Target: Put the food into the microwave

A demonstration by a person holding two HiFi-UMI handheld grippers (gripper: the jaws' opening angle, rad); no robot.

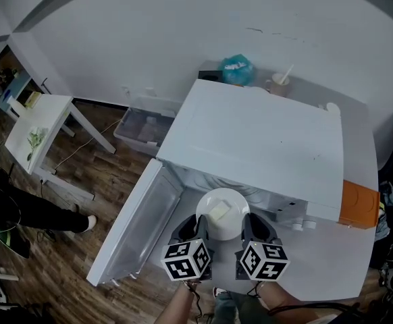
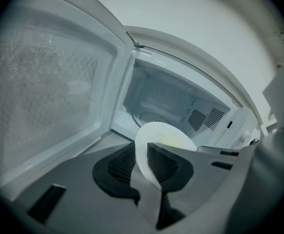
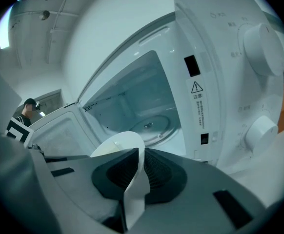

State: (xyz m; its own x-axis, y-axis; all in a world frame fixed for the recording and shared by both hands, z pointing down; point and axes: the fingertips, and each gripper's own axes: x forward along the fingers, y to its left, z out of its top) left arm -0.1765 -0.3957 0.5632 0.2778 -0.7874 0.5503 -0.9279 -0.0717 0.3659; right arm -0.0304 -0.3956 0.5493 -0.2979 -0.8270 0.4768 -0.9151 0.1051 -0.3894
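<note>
A white plate with a pale yellow piece of food on it hangs level just in front of the open white microwave. My left gripper is shut on the plate's left rim. Shut on the right rim is my right gripper. The microwave door stands swung out to the left. Inside the cavity I see the glass turntable.
The microwave stands on a white table with its control knobs at the right. Behind it are a blue bag and a cup. A small white table and a plastic bin stand on the wooden floor at left.
</note>
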